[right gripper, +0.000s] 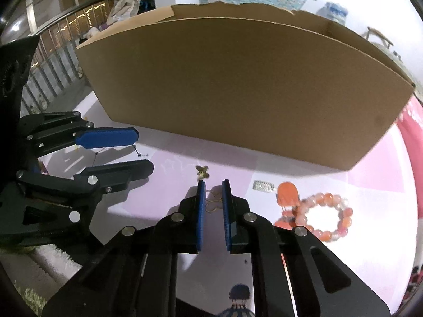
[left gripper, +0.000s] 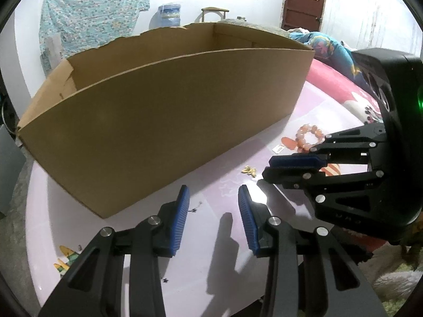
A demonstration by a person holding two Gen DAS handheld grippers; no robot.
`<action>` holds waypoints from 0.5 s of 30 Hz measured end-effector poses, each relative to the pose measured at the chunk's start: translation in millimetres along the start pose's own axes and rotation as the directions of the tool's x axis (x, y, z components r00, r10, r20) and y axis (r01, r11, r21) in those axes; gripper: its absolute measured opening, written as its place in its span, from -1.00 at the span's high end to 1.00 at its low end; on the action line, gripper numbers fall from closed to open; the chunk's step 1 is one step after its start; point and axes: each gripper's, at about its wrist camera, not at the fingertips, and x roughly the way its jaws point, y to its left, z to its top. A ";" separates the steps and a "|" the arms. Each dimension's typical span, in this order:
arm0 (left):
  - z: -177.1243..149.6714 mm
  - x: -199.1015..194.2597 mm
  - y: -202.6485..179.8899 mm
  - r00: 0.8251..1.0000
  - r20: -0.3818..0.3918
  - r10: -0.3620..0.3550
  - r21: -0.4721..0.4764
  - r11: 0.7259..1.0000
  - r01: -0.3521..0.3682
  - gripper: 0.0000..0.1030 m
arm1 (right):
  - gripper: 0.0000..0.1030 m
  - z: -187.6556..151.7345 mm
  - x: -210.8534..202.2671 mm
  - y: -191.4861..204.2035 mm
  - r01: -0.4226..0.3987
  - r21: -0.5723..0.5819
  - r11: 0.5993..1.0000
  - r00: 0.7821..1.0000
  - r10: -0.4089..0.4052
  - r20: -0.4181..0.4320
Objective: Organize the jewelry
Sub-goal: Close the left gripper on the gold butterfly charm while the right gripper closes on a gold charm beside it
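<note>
On the left we see our left gripper (left gripper: 213, 206) with jaws apart over the pale pink tabletop (left gripper: 216, 237), nothing between them, a thin black chain (right gripper: 137, 153) beneath it. The cardboard box (left gripper: 169, 111) stands behind. Our right gripper (right gripper: 213, 206) has narrowed around thin gold rings (right gripper: 212, 200); we cannot tell whether the pads touch them. A gold butterfly charm (right gripper: 202, 172) lies just ahead, an orange bead bracelet (right gripper: 323, 215) farther right.

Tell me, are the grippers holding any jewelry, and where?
Left gripper: nothing, jaws open. Right gripper: its jaws stand close around the thin loops of the gold trinket on the table; whether they pinch it cannot be told.
</note>
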 end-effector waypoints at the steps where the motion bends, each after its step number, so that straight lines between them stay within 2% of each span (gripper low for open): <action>1: 1.2 1.1 -1.1 1.000 0.000 -0.009 0.000 1.000 0.009 0.27 | 0.80 -0.9 -1.6 -1.6 0.004 0.006 1.000 1.000 -0.004 -0.001; 6: 9.7 11.7 -12.7 0.998 -0.010 -0.060 0.033 0.998 0.060 0.28 | 0.80 -5.4 -6.4 -10.5 0.018 0.049 0.999 1.000 -0.018 -0.002; 11: 17.9 27.0 -24.9 0.997 -0.027 -0.070 0.088 0.993 0.072 0.28 | 0.80 -10.5 -10.1 -18.8 0.016 0.084 0.996 1.000 -0.017 0.013; 13: 19.8 33.5 -27.8 0.997 -0.044 -0.066 0.104 0.992 0.071 0.45 | 0.80 -11.7 -10.6 -21.2 0.009 0.090 0.996 1.000 -0.010 0.018; 15: 19.9 35.4 -28.7 0.997 -0.048 -0.056 0.120 0.991 0.062 0.54 | 0.80 -5.7 -4.8 -10.2 0.001 0.094 0.996 1.000 -0.004 0.023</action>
